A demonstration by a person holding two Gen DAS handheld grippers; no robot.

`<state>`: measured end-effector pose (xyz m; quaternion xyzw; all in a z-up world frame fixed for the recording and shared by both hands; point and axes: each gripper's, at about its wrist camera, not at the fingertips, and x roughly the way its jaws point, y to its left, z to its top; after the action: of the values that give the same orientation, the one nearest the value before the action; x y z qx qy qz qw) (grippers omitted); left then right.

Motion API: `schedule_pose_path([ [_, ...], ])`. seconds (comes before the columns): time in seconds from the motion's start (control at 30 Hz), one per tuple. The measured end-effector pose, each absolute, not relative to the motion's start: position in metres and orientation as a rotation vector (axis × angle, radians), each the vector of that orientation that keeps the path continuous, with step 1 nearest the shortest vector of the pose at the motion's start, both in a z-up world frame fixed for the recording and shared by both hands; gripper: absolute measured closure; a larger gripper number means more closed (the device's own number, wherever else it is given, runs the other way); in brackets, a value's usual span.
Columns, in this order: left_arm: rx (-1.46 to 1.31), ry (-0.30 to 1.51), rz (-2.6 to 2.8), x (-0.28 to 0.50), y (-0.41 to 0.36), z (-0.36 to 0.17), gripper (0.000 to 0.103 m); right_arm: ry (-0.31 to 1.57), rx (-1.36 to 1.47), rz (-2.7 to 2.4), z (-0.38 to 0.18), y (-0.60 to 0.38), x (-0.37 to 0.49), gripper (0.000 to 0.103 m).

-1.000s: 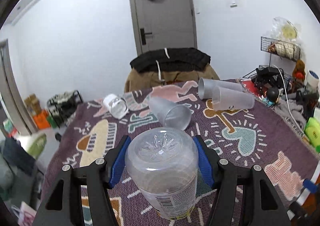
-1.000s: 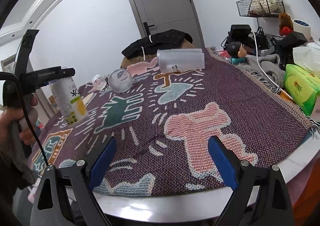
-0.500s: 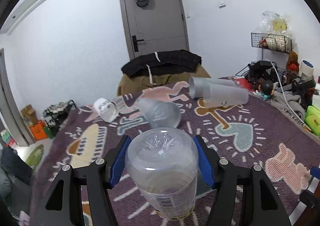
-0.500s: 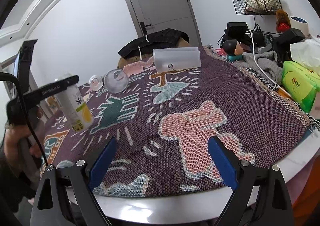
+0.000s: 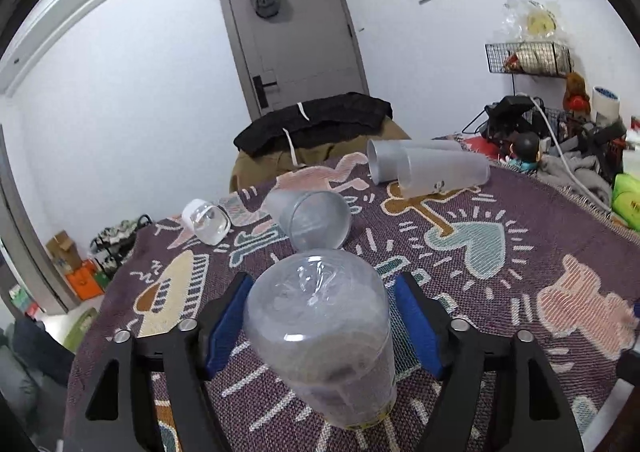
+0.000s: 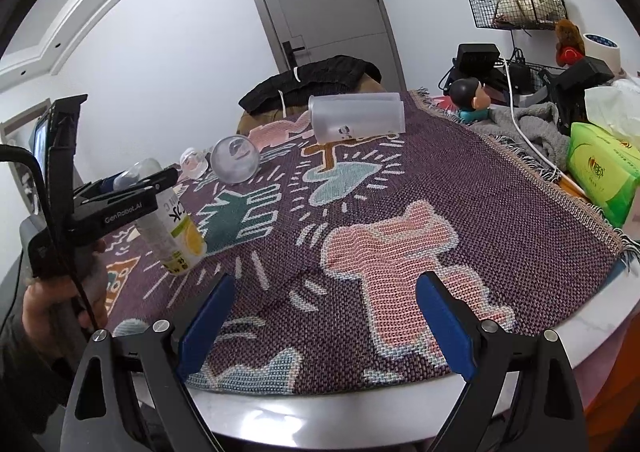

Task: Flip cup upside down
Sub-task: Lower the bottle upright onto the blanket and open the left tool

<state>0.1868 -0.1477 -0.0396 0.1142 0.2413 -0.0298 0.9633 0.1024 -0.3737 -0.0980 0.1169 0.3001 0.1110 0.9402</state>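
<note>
- Bare blanket (image 6: 500, 187) spreads between the right gripper (image 6: 324, 324) and the far edge.
- A frosted cup (image 5: 312, 217) lies just beyond the left gripper (image 5: 320, 316).
- Clutter (image 6: 532, 119) lines the table's right edge.

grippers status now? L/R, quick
Left gripper: shut on the clear labelled bottle, held base-up, mouth just above the blanket.
Right gripper: open, holding nothing, over the near table edge.
</note>
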Motion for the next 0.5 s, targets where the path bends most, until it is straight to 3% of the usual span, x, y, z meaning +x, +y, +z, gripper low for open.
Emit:
schedule_pose_path([
  [0.07, 0.196, 0.490, -0.061, 0.184, -0.142, -0.032, 0.006, 0.615, 0.240, 0.233, -0.097, -0.373, 0.103, 0.011],
  [0.17, 0.177, 0.454, -0.075, 0.173, -0.136, -0.018, 0.001, 0.617, 0.239, 0.242, -0.094, -0.370, 0.104, 0.011],
  [0.5, 0.152, 0.411, -0.086, 0.140, -0.113, 0.012, 0.000, 0.614, 0.202, 0.255, -0.077, -0.354, 0.104, 0.011],
])
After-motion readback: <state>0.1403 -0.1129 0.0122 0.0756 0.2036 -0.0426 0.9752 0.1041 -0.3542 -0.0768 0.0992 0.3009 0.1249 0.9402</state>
